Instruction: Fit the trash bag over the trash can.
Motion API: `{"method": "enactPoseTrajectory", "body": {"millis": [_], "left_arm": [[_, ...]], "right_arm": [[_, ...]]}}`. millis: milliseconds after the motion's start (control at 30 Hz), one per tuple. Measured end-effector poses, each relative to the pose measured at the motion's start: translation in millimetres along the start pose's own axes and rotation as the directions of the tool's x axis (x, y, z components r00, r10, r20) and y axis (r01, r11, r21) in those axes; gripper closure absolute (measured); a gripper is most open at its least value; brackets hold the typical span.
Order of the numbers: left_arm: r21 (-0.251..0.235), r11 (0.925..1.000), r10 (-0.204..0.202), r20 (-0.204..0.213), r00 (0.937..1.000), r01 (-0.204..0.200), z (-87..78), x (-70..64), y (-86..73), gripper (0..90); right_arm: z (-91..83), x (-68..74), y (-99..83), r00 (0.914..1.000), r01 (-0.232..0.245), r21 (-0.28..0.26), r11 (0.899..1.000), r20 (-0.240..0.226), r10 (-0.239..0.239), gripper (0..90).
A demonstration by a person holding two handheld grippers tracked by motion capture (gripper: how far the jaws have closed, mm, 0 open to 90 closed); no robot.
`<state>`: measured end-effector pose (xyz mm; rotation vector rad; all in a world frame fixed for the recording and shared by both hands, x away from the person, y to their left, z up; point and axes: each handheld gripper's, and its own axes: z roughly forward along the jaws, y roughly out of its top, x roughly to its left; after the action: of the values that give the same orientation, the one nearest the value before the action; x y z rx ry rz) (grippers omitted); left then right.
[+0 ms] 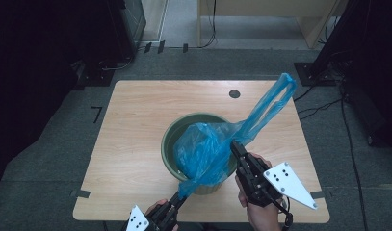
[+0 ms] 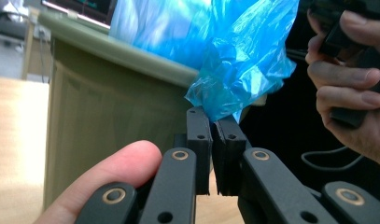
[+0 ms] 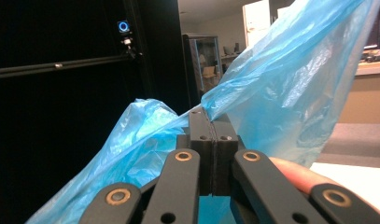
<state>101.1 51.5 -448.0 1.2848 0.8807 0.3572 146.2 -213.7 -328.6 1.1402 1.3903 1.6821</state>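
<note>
A blue plastic bag point(image 1: 203, 149) sits in a round green bin point(image 1: 170, 139) at the middle of the wooden table. My left gripper point(image 1: 182, 193) is shut on the bag's near lower edge, just outside the bin's front rim. In the left gripper view the jaws pinch a bunched corner of the blue bag point(image 2: 239, 60) beside the bin wall point(image 2: 108, 116). My right gripper point(image 1: 233, 145) is shut on the bag's right side, where a long handle point(image 1: 275, 98) rises up to the right. The right gripper view shows the bag film point(image 3: 281, 84) clamped at the jaw tips.
The table point(image 1: 136, 120) has a dark round hole point(image 1: 234, 94) near its far edge. Black stands and cables lie on the grey floor around it. A person's hands point(image 1: 261, 211) hold both grippers at the table's near edge.
</note>
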Motion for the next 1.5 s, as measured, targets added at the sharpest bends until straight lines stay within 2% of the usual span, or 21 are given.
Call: {"method": "enactPoseTrajectory", "body": {"millis": [133,267,367,433,467,500,533,567,600,667,767,833,900,1067,1133,1233,1267,1300,1367,1433,1500], "left_arm": [[0.012,0.9988,-0.047,-0.008,0.9989,0.047,-2.0,5.3,-2.1,86.2],[0.044,0.9908,-0.127,-0.031,0.9915,0.128,-4.4,12.1,-9.3,87.3],[0.043,0.9904,-0.129,-0.058,0.99,0.132,-7.0,14.6,-10.2,87.9],[0.037,0.9924,-0.115,-0.067,0.9912,0.117,-8.9,16.0,-9.9,87.7],[0.031,0.9948,-0.095,-0.065,0.9933,0.097,-10.1,16.2,-9.9,86.6],[0.022,0.9982,-0.054,-0.071,0.9961,0.055,-11.2,14.9,-10.1,82.9],[0.01,0.9998,-0.017,-0.074,0.9971,0.018,-12.2,13.2,-10.4,76.9],[-0.013,0.999,0.042,-0.083,0.9956,-0.043,-14.2,9.8,-10.2,67.3],[-0.025,0.9974,0.066,-0.089,0.9939,-0.068,-15.7,7.7,-9.6,55.8],[-0.055,0.9883,0.136,-0.114,0.9841,-0.143,-19.4,2.6,-7.4,34.3],[-0.077,0.9789,0.181,-0.098,0.9786,-0.189,-22.9,-0.2,-2.1,23.8],[-0.093,0.9695,0.219,-0.086,0.9719,-0.227,-26.0,-3.6,3.1,20.4],[-0.112,0.9566,0.261,-0.082,0.9619,-0.269,-29.4,-9.6,8.9,18.4],[-0.176,0.9161,0.359,-0.042,0.9324,-0.36,-34.7,-40.2,28.8,18.4],[-0.181,0.9038,0.384,-0.057,0.9215,-0.388,-31.6,-50.1,37.0,18.6],[-0.159,0.897,0.404,-0.081,0.911,-0.412,-19.7,-59.3,53.1,19.8],[-0.162,0.8975,0.401,-0.085,0.9119,-0.41,-15.4,-61.0,57.4,20.7],[-0.154,0.8968,0.405,-0.092,0.9097,-0.415,-7.3,-63.5,64.8,21.3],[-0.165,0.8948,0.407,-0.081,0.91,-0.415,3.2,-66.9,75.0,21.7],[-0.152,0.8837,0.43,-0.111,0.8961,-0.443,17.8,-73.7,86.5,22.7],[-0.116,0.8798,0.449,-0.116,0.886,-0.461,29.5,-78.8,94.2,24.7]], "right_arm": [[-0.5,-2.5,-0.1,1.0,-0.004,-0.004,1.0,0.007,0.004,90.0],[-1.5,-5.0,1.8,0.9999,-0.004,-0.013,1.0,0.011,0.004,90.0],[-2.3,-4.3,1.9,0.9998,0.005,-0.021,1.0,0.018,-0.005,90.0],[-3.1,-3.8,2.2,0.9995,0.02,-0.03,0.999,0.024,-0.019,90.0],[-3.5,-3.9,2.5,0.9992,0.028,-0.034,0.999,0.028,-0.028,90.0],[-3.7,-3.7,2.7,0.999,0.036,-0.037,0.999,0.028,-0.035,90.0],[-4.1,-3.3,2.7,0.9984,0.048,-0.044,0.998,0.033,-0.046,90.0],[-4.5,-2.9,2.8,0.9979,0.056,-0.048,0.997,0.037,-0.054,90.0],[-5.2,-2.6,3.2,0.9969,0.068,-0.056,0.996,0.044,-0.066,90.0],[-5.9,-2.7,4.1,0.9962,0.077,-0.064,0.995,0.045,-0.075,90.0],[-6.5,-3.0,4.8,0.9942,0.096,-0.071,0.993,0.055,-0.092,90.0],[-6.6,-2.6,4.7,0.993,0.107,-0.073,0.992,0.059,-0.102,90.0],[-6.5,-1.9,4.6,0.9915,0.118,-0.074,0.99,0.063,-0.114,90.0],[-5.7,1.4,5.3,0.9883,0.143,-0.085,0.986,0.067,-0.137,90.0],[-5.6,3.6,5.3,0.9867,0.156,-0.084,0.984,0.061,-0.151,90.0],[-5.7,6.4,4.6,0.9841,0.173,-0.085,0.981,0.055,-0.169,90.0],[-6.0,7.7,4.4,0.9842,0.174,-0.083,0.981,0.047,-0.171,90.0],[-6.1,8.4,4.3,0.9836,0.178,-0.085,0.98,0.045,-0.175,90.0],[-6.3,10.5,4.1,0.9825,0.186,-0.088,0.979,0.032,-0.183,90.0],[-6.6,12.3,3.7,0.9809,0.194,-0.088,0.977,0.022,-0.193,90.0],[-7.0,13.9,3.1,0.9793,0.202,-0.088,0.975,0.01,-0.202,90.0]]}}
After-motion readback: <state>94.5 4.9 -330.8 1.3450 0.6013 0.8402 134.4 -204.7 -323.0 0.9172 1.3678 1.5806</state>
